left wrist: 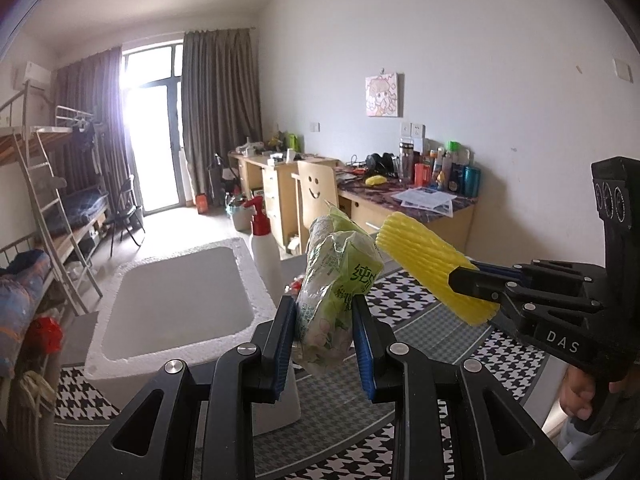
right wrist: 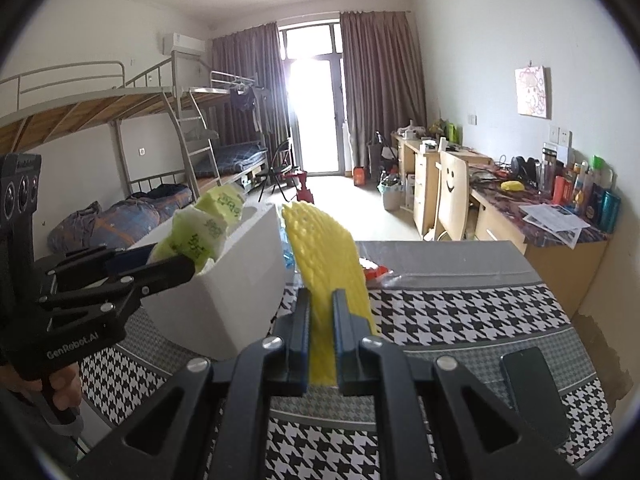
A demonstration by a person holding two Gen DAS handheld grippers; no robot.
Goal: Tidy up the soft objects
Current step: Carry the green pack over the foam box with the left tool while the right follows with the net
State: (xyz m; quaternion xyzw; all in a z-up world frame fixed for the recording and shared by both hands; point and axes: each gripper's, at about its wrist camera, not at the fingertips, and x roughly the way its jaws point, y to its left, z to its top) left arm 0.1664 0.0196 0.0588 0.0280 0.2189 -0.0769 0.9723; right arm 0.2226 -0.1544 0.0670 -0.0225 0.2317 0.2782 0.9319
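Observation:
My left gripper is shut on a green and white plastic tissue pack, held up above the table beside the white foam box. The pack also shows in the right wrist view, with the left gripper at the left. My right gripper is shut on a yellow foam net sleeve, held upright above the houndstooth tablecloth. In the left wrist view the sleeve and right gripper are at the right, close to the pack.
A white spray bottle with a red head stands behind the foam box. A dark phone lies on the cloth at the right. A desk with bottles, a chair and bunk beds are beyond.

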